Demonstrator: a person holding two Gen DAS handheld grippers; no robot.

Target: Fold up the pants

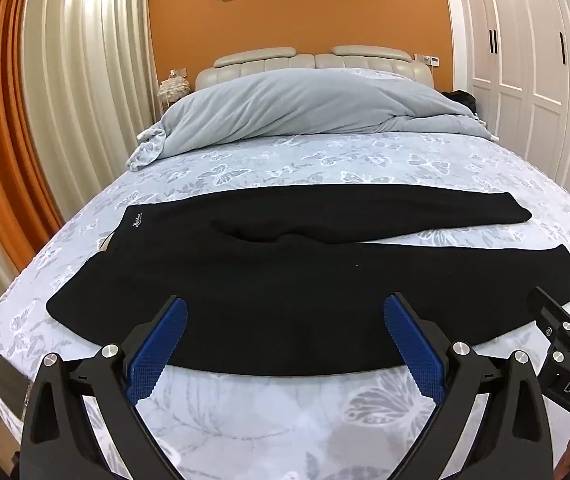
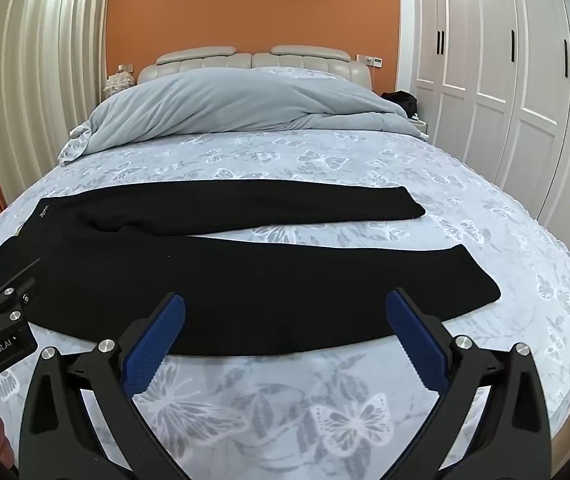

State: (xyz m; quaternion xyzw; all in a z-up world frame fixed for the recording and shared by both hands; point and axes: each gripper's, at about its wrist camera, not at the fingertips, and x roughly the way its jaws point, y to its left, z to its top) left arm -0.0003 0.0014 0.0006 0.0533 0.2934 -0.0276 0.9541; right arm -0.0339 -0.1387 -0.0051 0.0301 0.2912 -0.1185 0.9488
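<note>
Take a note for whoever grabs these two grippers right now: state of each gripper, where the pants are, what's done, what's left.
Left gripper: open, holding nothing, at the near edge of the black pants.
Right gripper: open, holding nothing, further along that edge toward the cuffs.
Pants lie flat across the bed, waistband left, both legs spread apart to the right.
Done: laid out. Left: every fold, probably starting with one leg onto the other.

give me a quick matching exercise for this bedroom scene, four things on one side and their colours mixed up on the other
Things:
1. pants
2. duvet
3. wall
4. wardrobe

Colours:
a. white
b. black
c. orange
d. pale grey-blue

Pairs: 1-b, 2-d, 3-c, 4-a
</note>
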